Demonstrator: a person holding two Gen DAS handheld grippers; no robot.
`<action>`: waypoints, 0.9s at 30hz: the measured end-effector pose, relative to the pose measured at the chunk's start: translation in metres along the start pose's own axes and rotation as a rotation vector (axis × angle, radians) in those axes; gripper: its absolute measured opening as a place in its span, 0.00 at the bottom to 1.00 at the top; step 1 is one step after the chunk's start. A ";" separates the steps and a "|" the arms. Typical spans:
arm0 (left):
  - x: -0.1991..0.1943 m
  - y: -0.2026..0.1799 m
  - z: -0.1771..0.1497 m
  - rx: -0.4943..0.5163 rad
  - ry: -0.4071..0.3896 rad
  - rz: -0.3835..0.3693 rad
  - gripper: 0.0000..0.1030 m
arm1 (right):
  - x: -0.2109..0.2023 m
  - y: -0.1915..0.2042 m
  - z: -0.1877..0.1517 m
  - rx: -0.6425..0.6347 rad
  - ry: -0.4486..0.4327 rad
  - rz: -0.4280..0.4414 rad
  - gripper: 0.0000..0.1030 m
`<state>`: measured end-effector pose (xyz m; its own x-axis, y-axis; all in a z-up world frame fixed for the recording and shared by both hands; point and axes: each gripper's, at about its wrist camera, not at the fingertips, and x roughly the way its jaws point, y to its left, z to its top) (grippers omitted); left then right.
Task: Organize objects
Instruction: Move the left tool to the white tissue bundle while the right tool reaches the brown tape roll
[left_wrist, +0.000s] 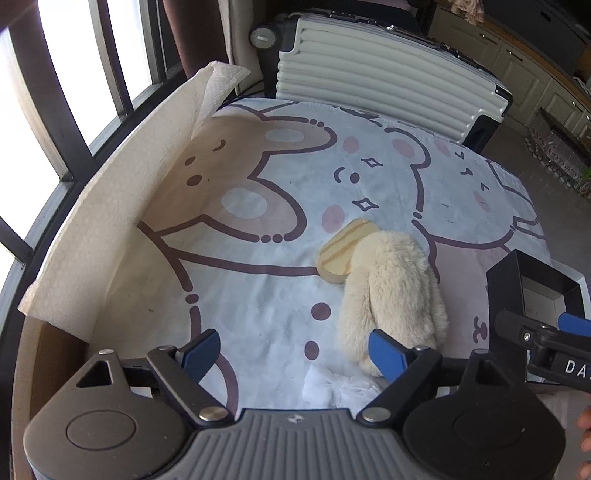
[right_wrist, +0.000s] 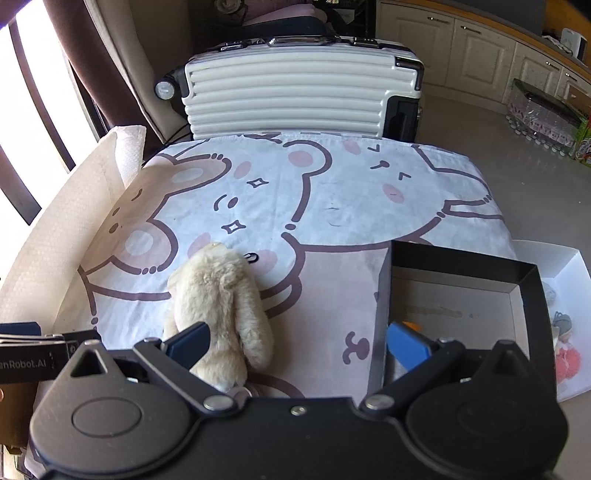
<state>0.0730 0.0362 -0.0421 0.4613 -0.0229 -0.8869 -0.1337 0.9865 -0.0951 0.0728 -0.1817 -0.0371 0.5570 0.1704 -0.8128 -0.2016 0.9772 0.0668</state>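
A cream plush rabbit (left_wrist: 391, 295) lies on the cartoon-print cloth (left_wrist: 258, 295), its far end resting over a flat oval wooden disc (left_wrist: 341, 254). My left gripper (left_wrist: 295, 354) hovers open just in front of it. The plush's near end is beside the right blue pad (left_wrist: 388, 354), and only cloth and a crumpled white tissue (left_wrist: 332, 387) lie between the jaws. My right gripper (right_wrist: 297, 349) is open too. The plush rabbit (right_wrist: 221, 302) is by its left finger (right_wrist: 188, 347), and its right finger reaches over the black box (right_wrist: 524, 295). Neither gripper holds anything.
A white ribbed suitcase (right_wrist: 295, 96) stands behind the table. A white paper sheet (left_wrist: 110, 221) lines the left edge by the window bars. Right of the black box, a white tray (right_wrist: 569, 266) holds small trinkets. Cabinets and floor lie to the right.
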 end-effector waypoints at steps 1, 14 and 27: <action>0.002 0.002 0.000 -0.021 0.010 -0.013 0.81 | 0.000 0.000 0.000 0.001 -0.006 0.007 1.00; 0.034 0.007 -0.008 -0.155 0.161 -0.078 0.60 | 0.013 -0.005 0.000 0.006 -0.011 0.054 1.00; 0.064 0.013 -0.011 -0.341 0.273 -0.145 0.51 | 0.029 0.001 -0.004 -0.092 0.097 0.166 0.61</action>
<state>0.0908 0.0463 -0.1050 0.2550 -0.2434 -0.9358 -0.3867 0.8613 -0.3294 0.0855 -0.1766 -0.0628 0.4306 0.3107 -0.8474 -0.3590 0.9204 0.1550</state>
